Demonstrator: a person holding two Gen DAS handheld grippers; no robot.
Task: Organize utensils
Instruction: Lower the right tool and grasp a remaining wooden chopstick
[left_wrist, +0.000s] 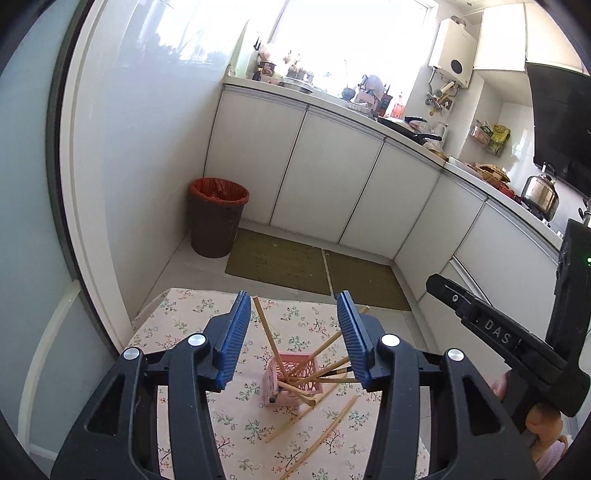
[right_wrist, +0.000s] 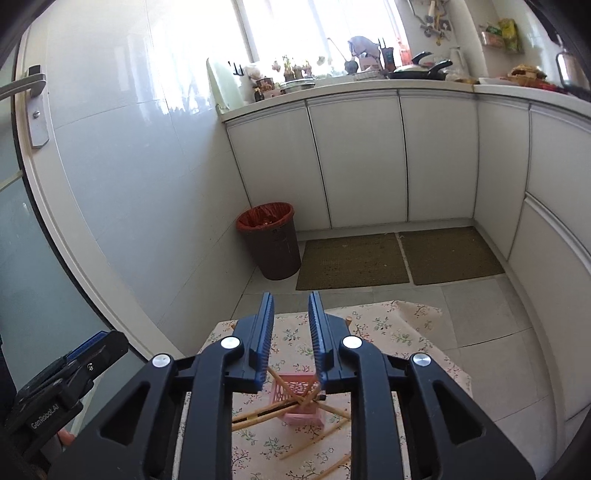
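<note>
Both grippers hang empty above the bench (left_wrist: 177, 317); the left gripper (left_wrist: 291, 332) gapes wide, the right gripper (right_wrist: 291, 332) stands narrowly parted; below and between their fingers sits the basket (left_wrist: 291, 384) with chopsticks (left_wrist: 266, 332) leaning in it; loose chopsticks (left_wrist: 317, 446) lie nearer, seemingly awaiting pickup.

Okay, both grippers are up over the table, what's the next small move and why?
Probably lower the right gripper toward a loose chopstick lying on the floral tablecloth beside the pink basket. Both grippers look open and empty, several sticks already lean in the basket, and a few lie outside it.
</note>
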